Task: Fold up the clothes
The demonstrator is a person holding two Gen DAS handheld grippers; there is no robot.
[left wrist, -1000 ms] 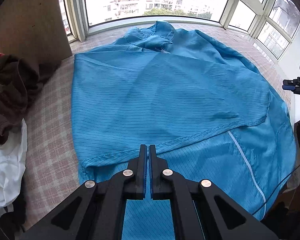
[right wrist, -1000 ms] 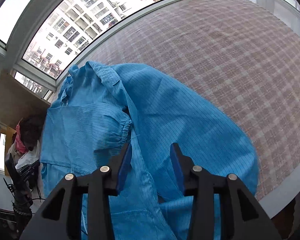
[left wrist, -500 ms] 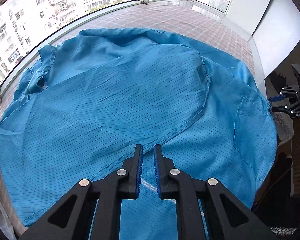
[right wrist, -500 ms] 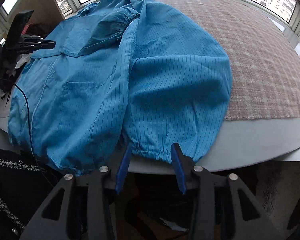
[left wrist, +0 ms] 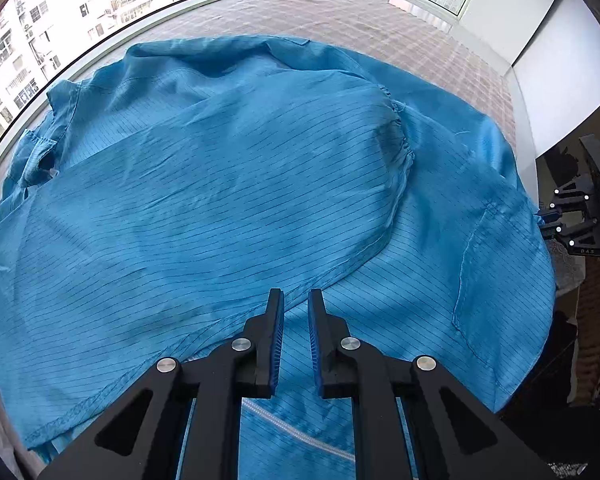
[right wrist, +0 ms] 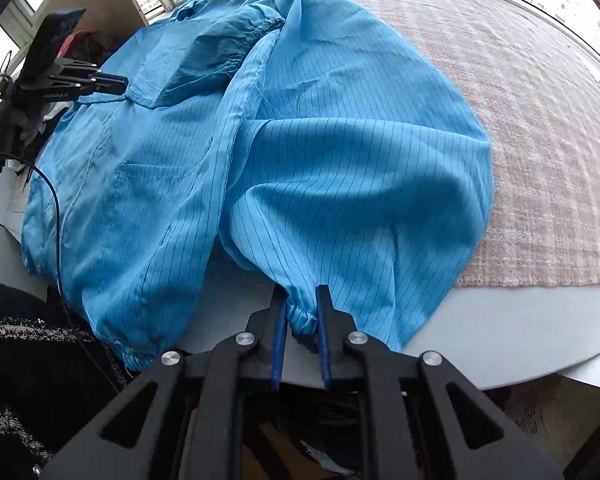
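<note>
My right gripper (right wrist: pixel 300 312) has just been closing, and its blue pads (right wrist: pixel 279 340) now pinch the gathered cuff (right wrist: pixel 302 318) of one sleeve (right wrist: pixel 360 200) at the near edge of the table (right wrist: pixel 520 340). The cuff is bunched between the jaws and the cloth above it pulls into taut folds running up toward the shoulder.

My left gripper (left wrist: pixel 296 312) hangs over the blue coat (left wrist: pixel 220 200), pointing steeply down. Its jaws stand a narrow slit apart with nothing between them; I see the coat's hem seam (left wrist: pixel 220 322) and front panel through the gap. Whether the tips touch the cloth I cannot tell.

The coat lies spread on the checked cloth (right wrist: pixel 540 140) covering the table, collar toward the windows (left wrist: pixel 80 12). The other sleeve is folded across the chest, its elastic cuff (left wrist: pixel 400 136) lying on the body. A front pocket (left wrist: pixel 496 280) shows at the side nearest my right gripper. From the right view, the left gripper sits at the coat's far edge, beside a heap of dark clothes (right wrist: pixel 88 40).
</note>
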